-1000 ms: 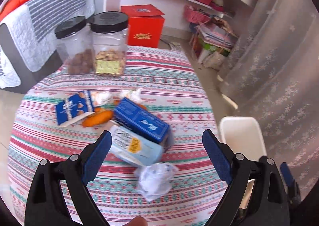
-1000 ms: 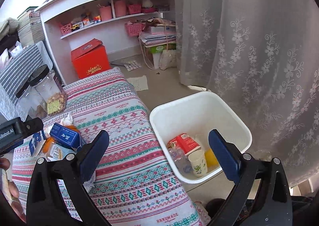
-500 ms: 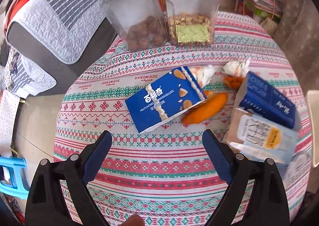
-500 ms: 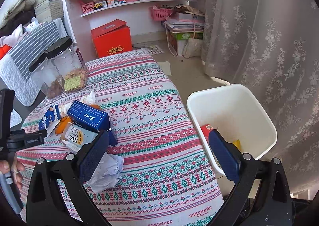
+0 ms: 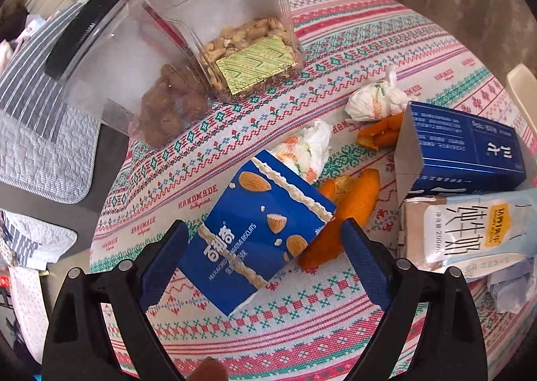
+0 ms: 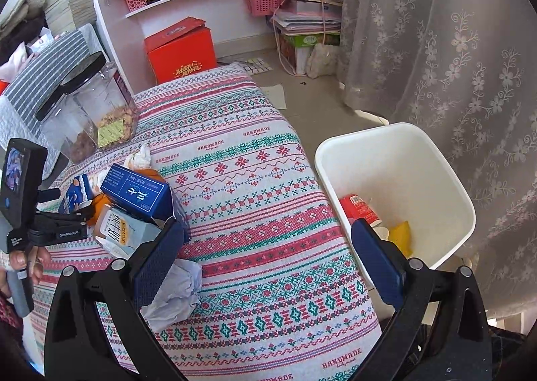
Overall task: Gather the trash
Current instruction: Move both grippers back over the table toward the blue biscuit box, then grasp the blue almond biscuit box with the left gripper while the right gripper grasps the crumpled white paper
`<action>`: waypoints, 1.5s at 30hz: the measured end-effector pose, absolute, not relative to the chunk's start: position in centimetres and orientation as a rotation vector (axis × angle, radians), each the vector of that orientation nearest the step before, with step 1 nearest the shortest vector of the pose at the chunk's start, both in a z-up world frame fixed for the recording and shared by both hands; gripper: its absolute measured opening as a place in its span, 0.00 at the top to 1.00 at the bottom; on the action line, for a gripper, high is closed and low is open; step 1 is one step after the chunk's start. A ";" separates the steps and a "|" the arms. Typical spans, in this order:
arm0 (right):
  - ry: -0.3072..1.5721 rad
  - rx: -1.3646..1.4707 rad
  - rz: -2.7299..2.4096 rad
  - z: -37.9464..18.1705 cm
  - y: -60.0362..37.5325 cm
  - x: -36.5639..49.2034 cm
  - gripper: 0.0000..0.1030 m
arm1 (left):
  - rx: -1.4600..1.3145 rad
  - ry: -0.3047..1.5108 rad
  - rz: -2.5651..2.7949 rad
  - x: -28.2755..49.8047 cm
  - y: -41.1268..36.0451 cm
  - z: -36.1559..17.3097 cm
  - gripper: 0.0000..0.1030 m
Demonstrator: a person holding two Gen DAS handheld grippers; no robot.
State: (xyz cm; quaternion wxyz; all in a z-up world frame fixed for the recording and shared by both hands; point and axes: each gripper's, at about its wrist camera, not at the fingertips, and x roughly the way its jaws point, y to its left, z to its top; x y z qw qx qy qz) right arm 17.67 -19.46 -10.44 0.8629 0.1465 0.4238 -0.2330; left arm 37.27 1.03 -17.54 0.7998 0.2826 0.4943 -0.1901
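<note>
A blue almond biscuit wrapper (image 5: 260,233) lies flat on the patterned tablecloth. My left gripper (image 5: 261,263) is open just above it, one finger on each side of its near end. Beside the wrapper lie orange peel (image 5: 349,209), two crumpled tissues (image 5: 308,146) (image 5: 372,102), a dark blue carton (image 5: 466,152) and a pale milk carton (image 5: 470,233). My right gripper (image 6: 265,263) hangs open over the table's near right part, empty. A crumpled white paper (image 6: 174,293) sits by its left finger. The white bin (image 6: 402,146) stands on the floor to the right, holding a red carton (image 6: 359,209).
Two clear jars with black lids, one of peanuts (image 5: 248,42) and one of brown nuts (image 5: 161,105), stand at the table's far left. A person's hand (image 6: 23,260) holds the left gripper's handle. A lace curtain (image 6: 453,45) hangs behind the bin. A red box (image 6: 181,48) sits on the floor.
My left gripper has swung left from the cartons and come down close over the blue biscuit wrapper. My right gripper has drifted from above the bin toward the table.
</note>
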 end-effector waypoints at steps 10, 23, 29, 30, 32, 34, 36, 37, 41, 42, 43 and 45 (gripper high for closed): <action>0.911 0.341 -0.459 -10.4 -19.5 17.3 0.07 | 0.140 1.165 -0.396 37.9 6.9 -16.6 0.39; 1.012 0.482 -0.324 -12.0 -19.8 17.0 0.07 | -0.164 1.000 -0.236 27.5 10.9 -7.2 0.43; 1.024 0.498 -0.181 -13.6 -17.6 17.6 0.07 | -0.367 0.855 -0.260 20.5 11.9 -3.1 0.42; 1.021 0.486 -0.170 -13.9 -17.0 17.8 0.07 | -0.384 0.856 -0.268 20.2 11.9 -3.2 0.42; 1.016 0.446 -0.139 -14.3 -15.6 18.2 0.07 | -0.366 0.869 -0.280 20.4 11.3 -3.7 0.42; 1.023 0.405 -0.101 -14.8 -14.2 18.6 0.07 | -0.335 0.867 -0.273 20.7 10.9 -3.9 0.42; 1.027 0.362 -0.077 -15.1 -13.2 19.2 0.07 | -0.323 0.865 -0.269 20.4 11.0 -4.0 0.42; 1.031 0.337 -0.082 -15.2 -12.8 19.5 0.07 | -0.298 0.853 -0.252 20.3 11.0 -4.0 0.42; 1.038 0.334 -0.139 -16.4 -13.1 20.5 0.07 | -0.245 0.838 -0.204 20.5 11.1 -4.3 0.42; 1.037 0.352 -0.150 -16.7 -13.3 20.7 0.07 | -0.247 0.845 -0.204 20.7 11.1 -4.6 0.42; 1.036 0.368 -0.152 -16.9 -13.5 20.8 0.10 | -0.243 0.851 -0.203 20.8 11.1 -4.8 0.42; 1.037 0.387 -0.126 -17.3 -13.4 21.2 0.32 | -0.224 0.857 -0.196 21.0 10.9 -5.3 0.42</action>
